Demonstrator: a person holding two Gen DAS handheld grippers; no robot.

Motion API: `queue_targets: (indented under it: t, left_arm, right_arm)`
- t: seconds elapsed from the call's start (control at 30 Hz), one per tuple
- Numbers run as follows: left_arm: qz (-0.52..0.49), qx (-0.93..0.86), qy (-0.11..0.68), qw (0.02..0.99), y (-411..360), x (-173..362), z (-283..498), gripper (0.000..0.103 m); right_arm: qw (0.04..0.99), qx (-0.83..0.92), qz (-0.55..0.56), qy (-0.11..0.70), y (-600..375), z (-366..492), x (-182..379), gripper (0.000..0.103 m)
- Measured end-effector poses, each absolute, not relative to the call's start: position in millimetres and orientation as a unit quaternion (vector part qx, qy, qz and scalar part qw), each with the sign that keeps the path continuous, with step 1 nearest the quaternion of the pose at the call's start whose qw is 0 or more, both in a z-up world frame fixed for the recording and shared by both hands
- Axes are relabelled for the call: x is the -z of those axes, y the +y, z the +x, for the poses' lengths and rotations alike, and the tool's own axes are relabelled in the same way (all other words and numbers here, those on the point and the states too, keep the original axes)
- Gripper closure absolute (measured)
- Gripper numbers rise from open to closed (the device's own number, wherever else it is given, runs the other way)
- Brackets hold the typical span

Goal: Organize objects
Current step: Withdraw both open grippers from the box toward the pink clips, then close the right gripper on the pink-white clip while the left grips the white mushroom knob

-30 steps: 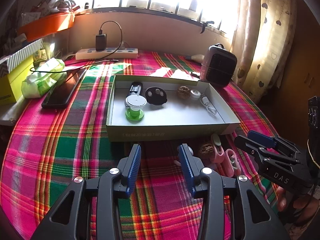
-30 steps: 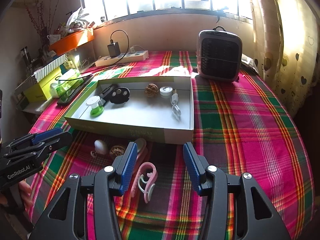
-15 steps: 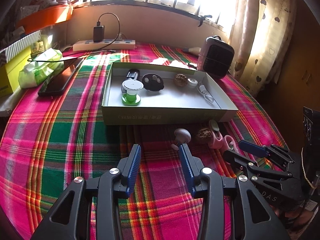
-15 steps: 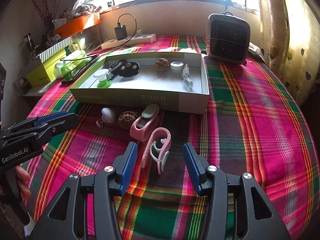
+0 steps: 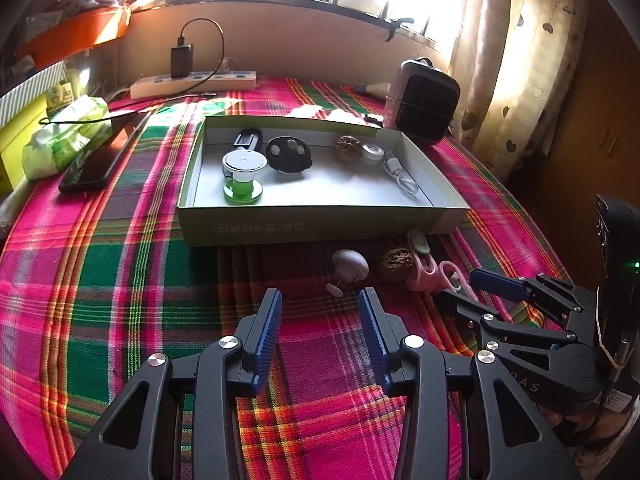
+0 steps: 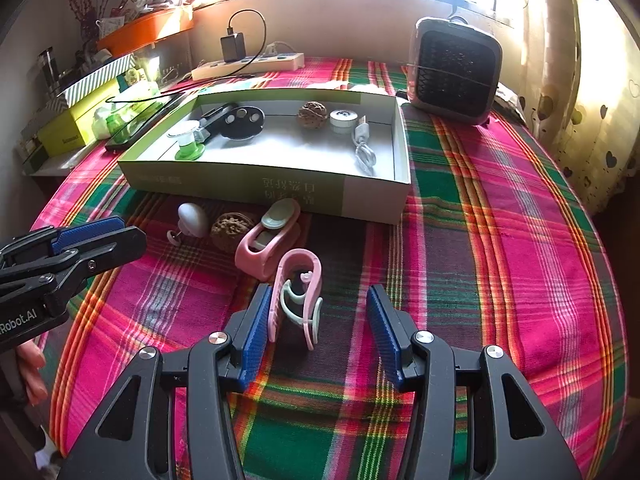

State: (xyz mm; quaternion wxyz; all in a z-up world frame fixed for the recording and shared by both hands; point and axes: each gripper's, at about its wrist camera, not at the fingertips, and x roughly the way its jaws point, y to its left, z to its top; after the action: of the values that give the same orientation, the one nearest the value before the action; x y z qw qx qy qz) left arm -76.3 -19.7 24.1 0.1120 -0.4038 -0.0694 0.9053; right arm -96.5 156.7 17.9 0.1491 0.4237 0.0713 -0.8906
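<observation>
Reaching for the pink clip [image 6: 298,292] lying on the tablecloth [image 6: 500,240] before the box [image 6: 372,196], the right gripper [image 6: 316,320] straddled it, unclenched; closing came next. The left gripper [image 5: 320,320] hung empty, jaws apart.

plaid tablecloth [image 6: 500,240] carries a cardboard tray [image 6: 240,178], heater [image 6: 454,70], power strip [image 6: 248,66].

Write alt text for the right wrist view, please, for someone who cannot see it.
The open right gripper points down at a pink clip lying between its fingers on a plaid tablecloth. Beyond lie another pink clip, a walnut and a shallow box of small items.
</observation>
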Motion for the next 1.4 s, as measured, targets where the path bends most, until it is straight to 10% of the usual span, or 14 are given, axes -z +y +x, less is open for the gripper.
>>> queue_targets:
  t: [0.57,1.4]
  left_arm:
    - [-0.416,-0.901,-0.037,0.116,2.3,-18.4,-103.1,0.063]
    - [-0.425,-0.900,-0.016,0.092,8.1,-11.3,-118.4,0.068]
  right_arm:
    - [0.154,0.891,0.422,0.071,175.9,-107.6,-19.4,0.077]
    - [0.162,0.889,0.422,0.069,182.1,-111.2,-18.7,0.078]
